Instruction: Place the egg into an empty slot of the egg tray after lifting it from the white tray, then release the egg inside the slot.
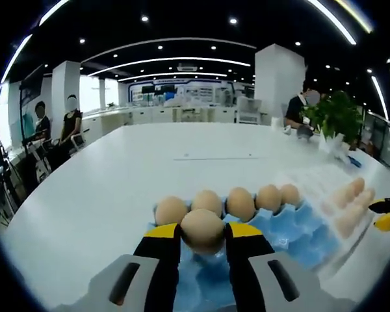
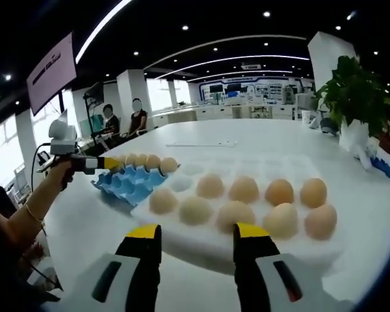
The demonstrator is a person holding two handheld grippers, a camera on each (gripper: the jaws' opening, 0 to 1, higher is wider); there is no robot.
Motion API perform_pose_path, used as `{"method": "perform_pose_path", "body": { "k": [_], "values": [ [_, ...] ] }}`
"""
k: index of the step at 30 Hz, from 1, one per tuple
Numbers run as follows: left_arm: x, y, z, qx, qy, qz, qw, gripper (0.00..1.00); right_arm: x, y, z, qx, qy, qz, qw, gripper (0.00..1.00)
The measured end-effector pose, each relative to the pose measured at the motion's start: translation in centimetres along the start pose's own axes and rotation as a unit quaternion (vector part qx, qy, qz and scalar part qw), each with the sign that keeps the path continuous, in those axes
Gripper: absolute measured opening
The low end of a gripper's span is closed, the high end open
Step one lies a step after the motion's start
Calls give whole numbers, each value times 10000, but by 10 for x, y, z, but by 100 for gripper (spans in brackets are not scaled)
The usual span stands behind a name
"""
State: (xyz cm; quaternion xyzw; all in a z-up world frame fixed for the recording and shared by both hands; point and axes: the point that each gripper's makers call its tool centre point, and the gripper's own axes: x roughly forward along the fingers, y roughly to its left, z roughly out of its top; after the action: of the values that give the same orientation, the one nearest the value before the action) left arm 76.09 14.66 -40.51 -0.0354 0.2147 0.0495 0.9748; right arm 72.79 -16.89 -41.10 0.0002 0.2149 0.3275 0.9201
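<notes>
White table; left claw pinches egg over blue egg tray; right claw spread.

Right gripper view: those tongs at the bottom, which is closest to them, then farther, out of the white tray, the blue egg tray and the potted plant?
1. White tray, just ahead of the right tongs, its near edge between them.
2. Blue egg tray, farther back on the left.
3. Potted plant, far back on the right.

My table is broad and white. On it lie a blue egg tray and, touching it, a white tray. A potted plant stands near the far edge.
</notes>
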Motion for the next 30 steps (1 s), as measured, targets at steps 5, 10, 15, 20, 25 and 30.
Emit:
{"method": "perform_pose_path", "body": {
  "k": [5,10,15,20,25,30],
  "values": [
    [-4,5,4,-28,-31,56,10000,27,1,1,-1,5,19,34,10000,46],
    [-7,15,5,19,-32,142,9999,27,1,1,-1,13,7,49,10000,46],
    [-6,17,4,45,-3,185,9998,27,1,2,-2,24,7,51,10000,46],
    [-4,26,-3,283,136,342,9989,27,0,4,-3,10,21,63,10000,46],
    [-1,29,-11,518,268,475,9972,27,0,4,-4,-8,38,57,10000,46],
    [3,31,-19,680,396,507,9956,28,1,2,-4,11,47,43,10000,46]
  ]
}}
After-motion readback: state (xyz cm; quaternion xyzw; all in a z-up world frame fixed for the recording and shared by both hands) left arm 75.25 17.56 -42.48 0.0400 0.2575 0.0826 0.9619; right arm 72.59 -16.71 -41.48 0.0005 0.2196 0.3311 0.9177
